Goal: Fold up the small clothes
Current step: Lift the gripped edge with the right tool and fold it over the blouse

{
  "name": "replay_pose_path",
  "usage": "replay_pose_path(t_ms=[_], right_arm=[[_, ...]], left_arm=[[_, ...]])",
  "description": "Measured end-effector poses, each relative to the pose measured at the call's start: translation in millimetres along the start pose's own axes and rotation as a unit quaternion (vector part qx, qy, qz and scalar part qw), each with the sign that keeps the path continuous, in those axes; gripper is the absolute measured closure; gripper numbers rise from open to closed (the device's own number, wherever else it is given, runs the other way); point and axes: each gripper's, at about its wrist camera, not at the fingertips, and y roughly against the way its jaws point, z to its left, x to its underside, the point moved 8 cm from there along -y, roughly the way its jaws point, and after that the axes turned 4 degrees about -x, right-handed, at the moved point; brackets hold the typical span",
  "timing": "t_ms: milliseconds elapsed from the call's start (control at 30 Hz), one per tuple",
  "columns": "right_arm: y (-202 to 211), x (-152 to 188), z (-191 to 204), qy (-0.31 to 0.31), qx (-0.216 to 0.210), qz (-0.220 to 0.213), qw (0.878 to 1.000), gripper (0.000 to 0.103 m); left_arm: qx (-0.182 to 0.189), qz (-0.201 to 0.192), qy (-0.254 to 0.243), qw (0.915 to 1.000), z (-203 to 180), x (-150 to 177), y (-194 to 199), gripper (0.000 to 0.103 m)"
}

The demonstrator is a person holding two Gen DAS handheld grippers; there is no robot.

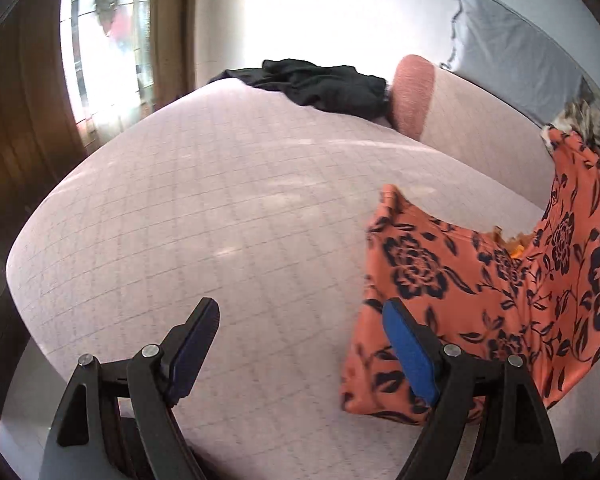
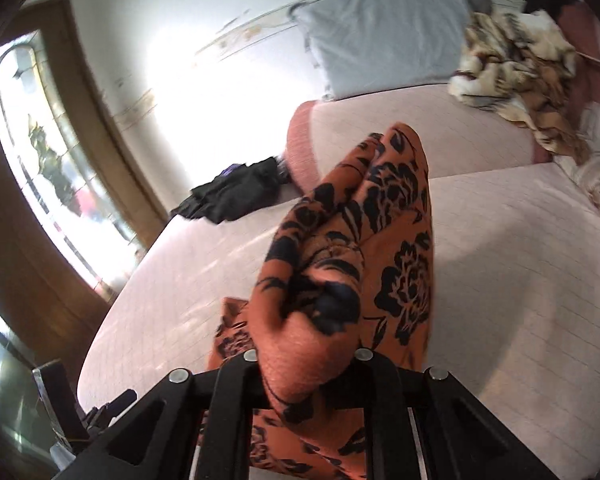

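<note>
Soft orange garment (image 2: pixel 340 248) with black roses – right gripper (image 2: pixel 306 360) clamps its bunched fabric, hanging lengthwise toward the quilted pink bed (image 1: pixel 180 208); left gripper (image 1: pixel 300 344) gapes empty

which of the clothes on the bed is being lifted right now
The orange flowered garment, pinched in the right gripper. The black garment lies crumpled, untouched, at the far edge.

The garment (image 2: pixel 340 264) is orange with dark navy or black flowers. The bed cover (image 1: pixel 204 208) is pale pink with a thin grid. A black cloth (image 1: pixel 320 84) lies far back, the pillow (image 2: pixel 384 36) is grey, the blanket (image 2: pixel 516 60) brown and cream, perhaps fur-patterned
</note>
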Motion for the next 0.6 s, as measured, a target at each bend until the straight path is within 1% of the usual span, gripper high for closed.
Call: replay_pose_path(t_ms=[33,67,100,133,167,200,233,267,300,333,367,433,500,533,600], right_arm=[[-23,15,23,0.016,-0.011,0.021,1.000,0.089],[-49,34,42,0.034,-0.017,0.052,0.998,0.089],[-81,60,56,0.054,-0.015,0.095,0.994,0.089],[-115,90,63,0.068,-0.010,0.144,0.987,0.088],[-146,121,66,0.072,-0.009,0.199,0.977,0.083],[-156,132,69,0.083,-0.005,0.195,0.977,0.083],[-148,124,76,0.100,0.003,0.159,0.982,0.081],[-142,119,82,0.092,-0.008,0.157,0.983,0.077],[-141,116,83,0.074,-0.020,0.167,0.983,0.077],[-141,113,82,0.070,-0.025,0.172,0.982,0.078],[-143,113,80,0.075,-0.022,0.179,0.981,0.081],[-148,117,71,0.069,-0.019,0.193,0.979,0.084],[-143,117,73,0.077,-0.018,0.184,0.980,0.088],[-138,112,76,0.074,-0.021,0.174,0.982,0.088],[-117,91,89,0.085,-0.024,0.128,0.988,0.089]], left_arm=[[-0.010,0.004,0.011,0.9999,15,1,-4,0.019],[-0.017,0.011,0.023,0.9995,29,4,-8,0.019],[-0.020,0.023,0.036,0.9989,41,9,-13,0.019],[-0.016,0.034,0.048,0.9981,48,13,-17,0.019],[-0.010,0.040,0.055,0.9976,53,16,-18,0.019],[-0.005,0.039,0.057,0.9976,55,16,-17,0.019],[-0.002,0.029,0.054,0.9981,57,15,-14,0.019],[-0.003,0.021,0.052,0.9984,57,14,-13,0.019],[-0.003,0.022,0.052,0.9984,56,13,-14,0.019],[0.005,0.027,0.053,0.9982,54,13,-16,0.019],[0.012,0.029,0.052,0.9981,51,13,-17,0.019],[0.017,0.022,0.045,0.9986,46,11,-12,0.019],[0.020,0.013,0.039,0.9990,44,9,-7,0.019],[0.020,0.011,0.038,0.9990,47,8,-5,0.019],[0.019,0.007,0.043,0.9989,52,5,-2,0.019]])
